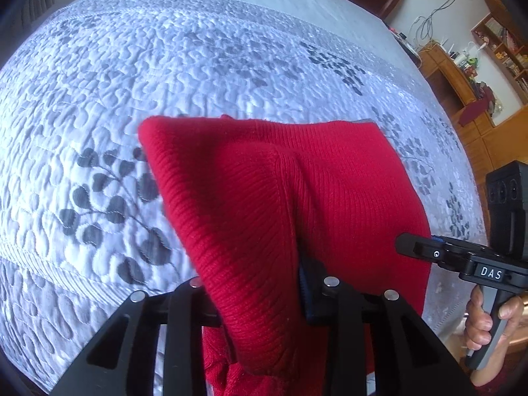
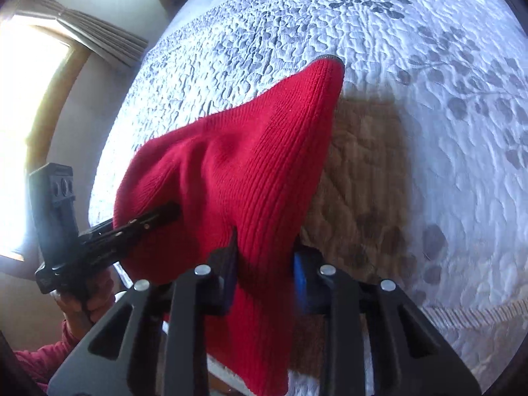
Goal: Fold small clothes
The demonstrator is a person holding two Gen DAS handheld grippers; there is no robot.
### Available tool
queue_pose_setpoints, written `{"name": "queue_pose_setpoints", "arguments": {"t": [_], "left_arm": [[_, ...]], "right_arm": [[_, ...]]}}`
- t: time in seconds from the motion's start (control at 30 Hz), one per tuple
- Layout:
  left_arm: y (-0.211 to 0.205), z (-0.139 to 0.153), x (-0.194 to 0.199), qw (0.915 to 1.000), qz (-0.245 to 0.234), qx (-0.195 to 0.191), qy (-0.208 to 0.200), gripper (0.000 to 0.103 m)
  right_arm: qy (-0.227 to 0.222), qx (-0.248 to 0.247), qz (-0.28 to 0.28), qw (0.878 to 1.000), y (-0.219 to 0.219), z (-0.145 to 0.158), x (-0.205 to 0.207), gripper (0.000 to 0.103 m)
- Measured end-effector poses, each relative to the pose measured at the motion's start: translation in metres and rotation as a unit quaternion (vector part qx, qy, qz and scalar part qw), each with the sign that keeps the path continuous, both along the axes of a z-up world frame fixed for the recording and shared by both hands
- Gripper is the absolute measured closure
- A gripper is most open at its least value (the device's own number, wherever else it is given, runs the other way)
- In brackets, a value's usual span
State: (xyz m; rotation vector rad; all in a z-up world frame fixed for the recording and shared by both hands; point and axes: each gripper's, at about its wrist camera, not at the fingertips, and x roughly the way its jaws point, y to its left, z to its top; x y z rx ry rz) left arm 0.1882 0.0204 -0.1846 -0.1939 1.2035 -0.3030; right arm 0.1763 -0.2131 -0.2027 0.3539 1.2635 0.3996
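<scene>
A red knitted garment [image 1: 280, 204] is held up above the quilted bedspread [image 1: 165, 66], stretched between both grippers. My left gripper [image 1: 264, 300] is shut on one bunched edge of it. My right gripper [image 2: 264, 277] is shut on another edge of the same garment [image 2: 250, 171], with cloth hanging between its blue pads [image 2: 302, 280]. The right gripper also shows at the right of the left wrist view [image 1: 409, 244], and the left gripper shows at the left of the right wrist view [image 2: 165, 216], its tips buried in the knit. The garment's far corner has a grey trim [image 2: 328, 57].
The white bedspread with grey leaf patterns [image 2: 429, 99] fills both views. Wooden shelves and a desk with clutter [image 1: 478, 76] stand beyond the bed's right side. A bright window with curtains [image 2: 39, 99] is on the left. The garment casts a shadow on the bed [image 2: 363, 181].
</scene>
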Motion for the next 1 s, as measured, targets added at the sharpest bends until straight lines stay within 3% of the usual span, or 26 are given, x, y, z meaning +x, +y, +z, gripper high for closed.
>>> {"name": "queue_pose_setpoints", "arguments": {"t": [0.3,0.5,0.6,0.73,0.77,0.83,0.87,0.93,1.0], "left_arm": [[-0.101,0.034,0.007,0.9971,-0.056,-0.051,-0.012,0.073],[-0.181,0.05,0.037,0.9948,-0.075,-0.057,-0.038,0.073],[-0.213,0.036,0.055,0.9954,-0.077,-0.042,-0.038,0.073],[-0.245,-0.024,0.074,0.9966,-0.08,0.01,0.017,0.072],[-0.248,-0.042,0.075,0.9965,-0.076,0.03,0.017,0.066],[-0.247,-0.047,0.071,0.9968,-0.072,0.035,0.0,0.057],[-0.244,-0.045,0.069,0.9971,-0.068,0.033,-0.004,0.052],[-0.236,-0.041,0.064,0.9976,-0.066,0.023,0.003,0.05],[-0.226,-0.037,0.054,0.998,-0.059,0.023,0.01,0.044]], "right_arm": [[-0.028,-0.021,-0.031,0.999,-0.088,0.06,-0.017,0.078],[-0.053,-0.053,-0.048,0.996,-0.168,0.093,-0.001,0.078],[-0.054,-0.057,-0.059,0.995,-0.204,0.083,0.02,0.077],[0.003,-0.053,-0.088,0.995,-0.251,0.021,0.042,0.074],[0.022,-0.058,-0.101,0.993,-0.263,0.0,0.044,0.071],[0.024,-0.008,-0.118,0.993,-0.279,-0.019,0.041,0.07],[0.016,0.013,-0.123,0.992,-0.285,-0.02,0.037,0.064],[0.001,-0.001,-0.123,0.992,-0.286,-0.014,0.028,0.053],[-0.003,-0.017,-0.12,0.993,-0.283,-0.007,0.017,0.052]]}}
